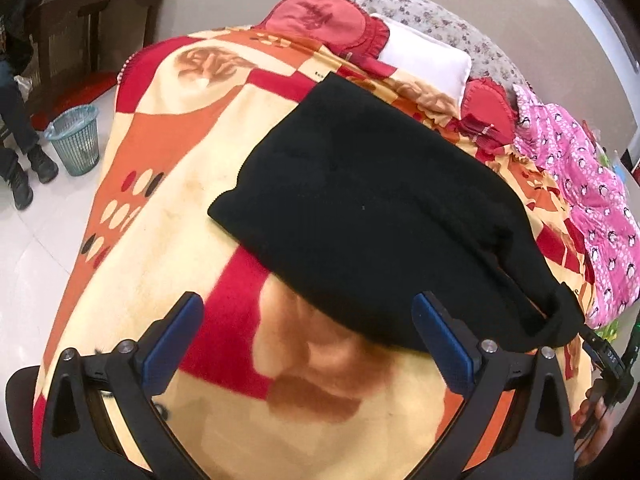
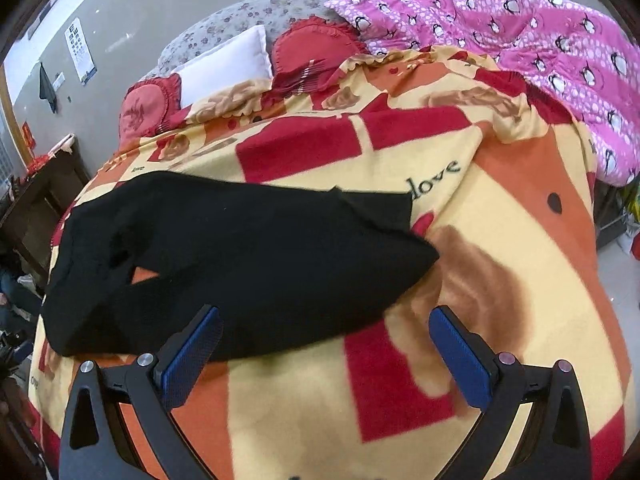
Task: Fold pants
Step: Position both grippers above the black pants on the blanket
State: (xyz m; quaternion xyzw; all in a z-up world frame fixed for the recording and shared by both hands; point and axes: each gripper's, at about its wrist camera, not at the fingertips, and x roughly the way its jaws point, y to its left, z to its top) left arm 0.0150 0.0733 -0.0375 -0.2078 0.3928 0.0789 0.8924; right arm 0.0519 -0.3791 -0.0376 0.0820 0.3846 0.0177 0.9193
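Note:
The black pants [image 1: 380, 216] lie folded in a thick bundle on the patterned red, orange and cream blanket [image 1: 168, 184]. In the right wrist view the pants [image 2: 240, 260] spread across the left and middle, with a small gap showing blanket near their left part. My left gripper [image 1: 308, 320] is open and empty, just in front of the near edge of the pants. My right gripper [image 2: 326, 332] is open and empty, its left finger over the pants' near edge. Both have blue pads.
Red pillows [image 1: 320, 20], a white pillow [image 1: 428, 60] and a pink penguin quilt [image 2: 540, 48] lie at the bed's head and side. A blue waste basket [image 1: 76, 140], dark wooden furniture [image 1: 88, 28] and a person's legs [image 1: 16, 128] are on the floor to the left.

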